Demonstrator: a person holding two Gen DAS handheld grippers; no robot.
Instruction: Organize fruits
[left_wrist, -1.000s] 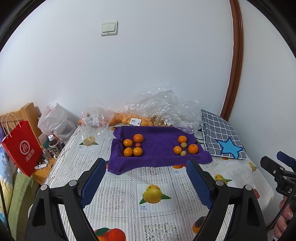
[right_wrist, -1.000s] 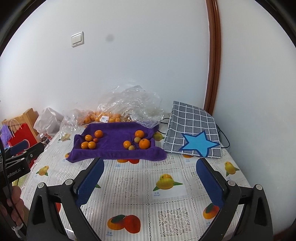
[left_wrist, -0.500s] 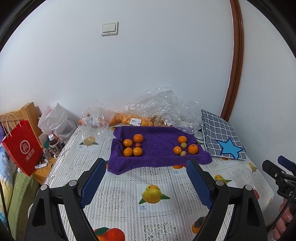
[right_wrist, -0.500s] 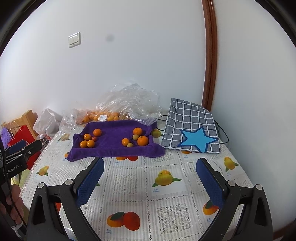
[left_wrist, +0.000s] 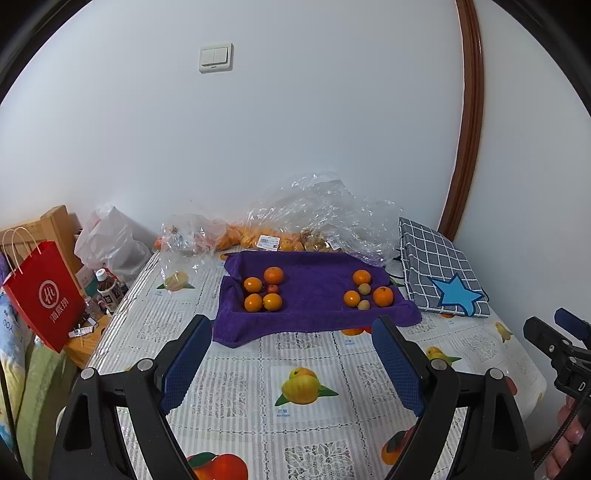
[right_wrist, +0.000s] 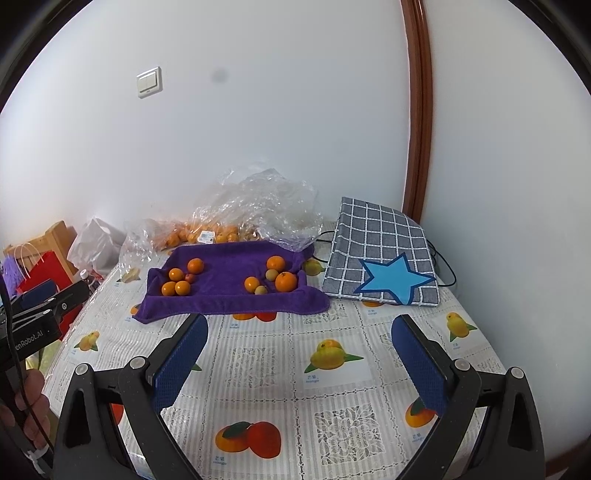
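A purple towel (left_wrist: 314, 295) lies at the back of the table and also shows in the right wrist view (right_wrist: 225, 273). On its left are several oranges (left_wrist: 263, 291) around a small red fruit (left_wrist: 273, 288). On its right are three oranges (left_wrist: 383, 296) and two small pale fruits (left_wrist: 364, 305); this right group also shows in the right wrist view (right_wrist: 285, 281). My left gripper (left_wrist: 291, 363) is open and empty, well short of the towel. My right gripper (right_wrist: 299, 363) is open and empty, also short of it.
Clear plastic bags with more oranges (left_wrist: 280, 236) lie behind the towel at the wall. A grey checked bag with a blue star (right_wrist: 384, 266) lies to the right. A red paper bag (left_wrist: 42, 291) and bottles (left_wrist: 107, 290) stand off the table's left edge.
Both grippers have drawn back and risen slightly, so the towel looks a little farther in the right wrist view. Both stay open and empty.
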